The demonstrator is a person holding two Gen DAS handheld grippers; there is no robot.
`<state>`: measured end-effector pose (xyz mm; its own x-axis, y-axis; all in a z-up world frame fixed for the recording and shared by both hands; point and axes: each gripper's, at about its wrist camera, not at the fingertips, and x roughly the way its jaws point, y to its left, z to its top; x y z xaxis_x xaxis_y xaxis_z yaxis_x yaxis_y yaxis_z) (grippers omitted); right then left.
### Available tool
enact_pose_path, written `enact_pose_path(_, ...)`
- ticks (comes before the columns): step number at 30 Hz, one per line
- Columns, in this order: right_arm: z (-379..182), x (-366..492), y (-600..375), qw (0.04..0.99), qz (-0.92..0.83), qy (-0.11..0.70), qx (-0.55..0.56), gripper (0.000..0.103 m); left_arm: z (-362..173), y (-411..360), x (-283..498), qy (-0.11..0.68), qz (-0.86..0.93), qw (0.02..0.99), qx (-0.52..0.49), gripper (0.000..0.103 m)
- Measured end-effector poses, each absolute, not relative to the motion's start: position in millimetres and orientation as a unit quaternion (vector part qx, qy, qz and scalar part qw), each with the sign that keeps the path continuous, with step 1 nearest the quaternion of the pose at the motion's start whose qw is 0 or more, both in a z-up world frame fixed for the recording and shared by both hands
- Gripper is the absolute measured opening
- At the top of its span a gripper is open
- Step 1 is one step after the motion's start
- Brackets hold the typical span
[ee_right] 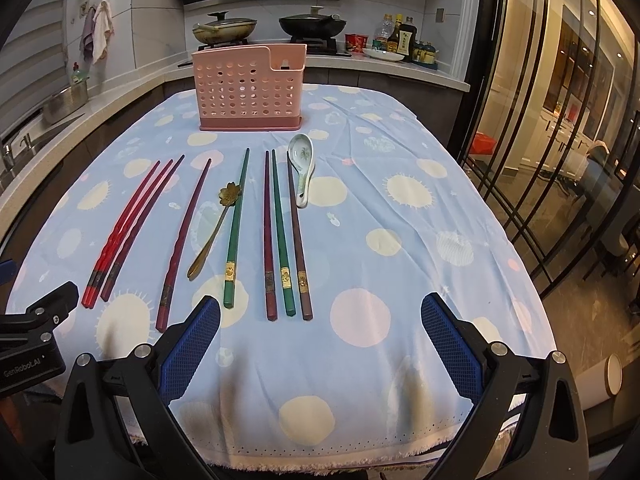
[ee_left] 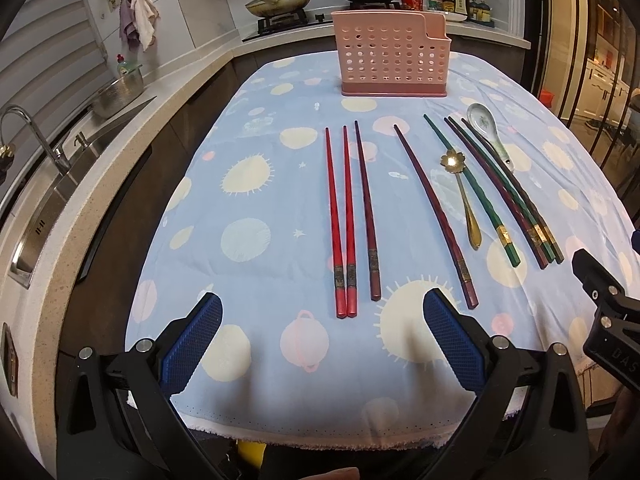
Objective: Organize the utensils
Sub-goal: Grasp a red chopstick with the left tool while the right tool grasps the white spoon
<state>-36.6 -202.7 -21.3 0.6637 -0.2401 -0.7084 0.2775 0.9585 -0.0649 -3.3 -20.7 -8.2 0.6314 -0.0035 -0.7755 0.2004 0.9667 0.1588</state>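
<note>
Left wrist view: left hand-held gripper (ee_left: 322,342) is released, jaws wide apart, nothing between them, hovering over the near edge of the tabletop (ee_left: 280,400). Nothing picked yet, so this looks like the start: all utensils lie flat on the cloth and the pink holder (ee_left: 394,58) stands upright at the far end, apparently empty. Straight ahead of this gripper: two red chopsticks (ee_left: 340,224) touching side by side, a dark maroon chopstick (ee_left: 367,216) just right of them, and another maroon chopstick (ee_left: 436,216) further right, angled. The gold flower spoon (ee_left: 460,196) and ceramic spoon (ee_left: 486,128) sit far right. Part of the right gripper's body intrudes at the right edge; its jaws aren't shown here.

Right wrist view: right hand-held gripper (ee_right: 320,342) is also released and empty, near edge. Ahead of it: a green chopstick (ee_right: 236,232), then a maroon, green and brown trio (ee_right: 282,236) close together, with the ceramic spoon lying beside the brown one's far tip.

Next move, my read: drop onto a near chopstick end, pinch low, since thin sticks on cloth will slip, then carry to the holder.

View differences: only the right view shows the holder's lower right compartment opening; only the left view shows the sink (ee_left: 60,184) and a fingertip (ee_left: 332,474) at the bottom edge.
</note>
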Motion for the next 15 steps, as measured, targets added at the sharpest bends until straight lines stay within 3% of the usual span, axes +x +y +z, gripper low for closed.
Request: enact_pose_path(15, -25.3, -12.7, -220.2, 0.908, -0.161, 0.385, 0.033, 0.097, -21.3, 3.6, 25.5, 0.438, -0.087, 0.893, 0.061, 0.096)
